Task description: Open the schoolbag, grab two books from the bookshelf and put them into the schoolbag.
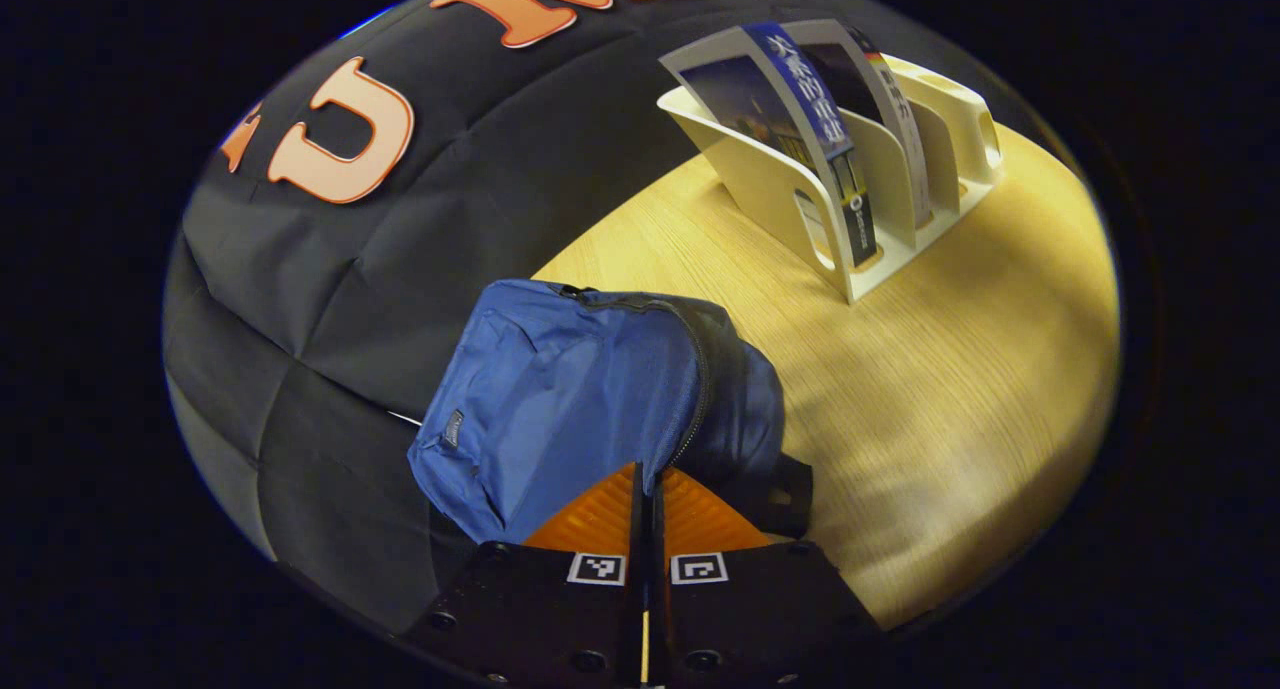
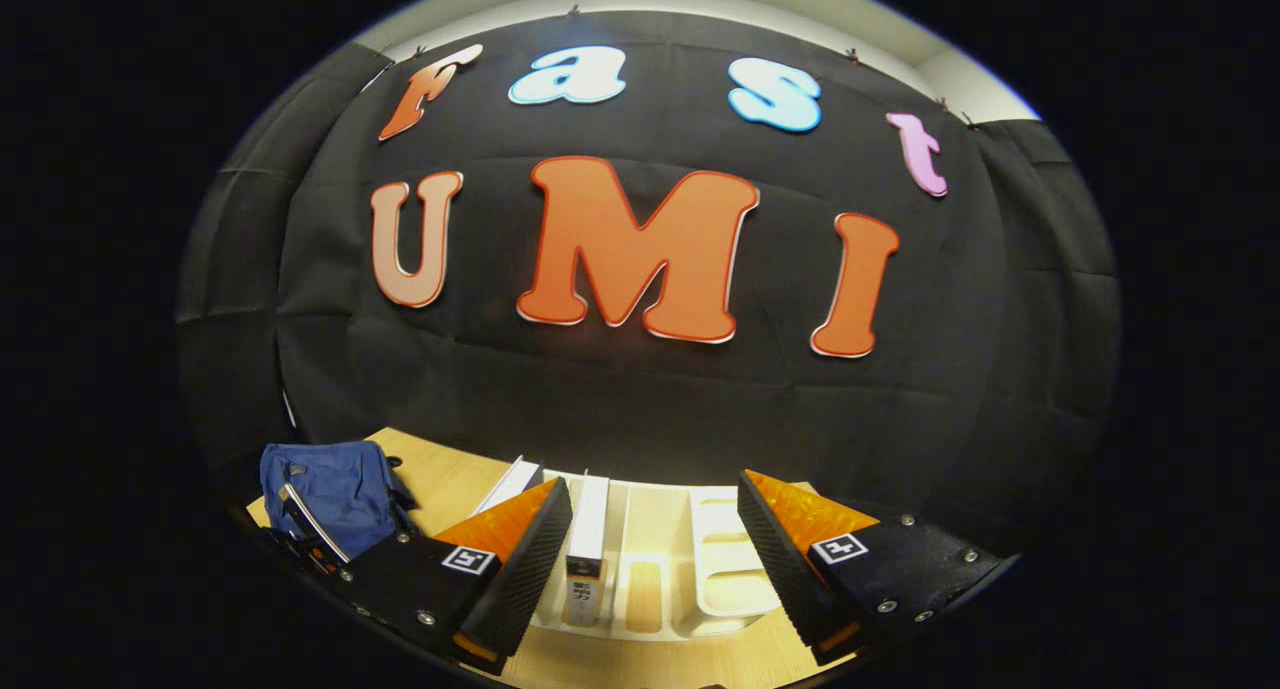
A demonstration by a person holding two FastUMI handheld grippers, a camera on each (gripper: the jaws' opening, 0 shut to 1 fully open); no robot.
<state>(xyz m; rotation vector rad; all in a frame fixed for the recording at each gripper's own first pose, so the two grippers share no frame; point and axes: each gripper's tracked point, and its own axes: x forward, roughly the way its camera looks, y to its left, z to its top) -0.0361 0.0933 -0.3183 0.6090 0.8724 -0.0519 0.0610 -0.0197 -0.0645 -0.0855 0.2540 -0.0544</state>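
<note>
Wooden table bears schoolbag, its base behind left gripper.

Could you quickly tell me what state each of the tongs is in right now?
Left tongs: closed at the blue fabric schoolbag's zipper; grip unclear.
Right tongs: open, empty, above the cream plastic bookshelf.

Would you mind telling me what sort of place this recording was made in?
Probably a staged recording booth: a black cloth wall backs a wooden table bearing only a blue schoolbag and a white bookshelf with books.

cloth-walled booth, wooden table
</note>
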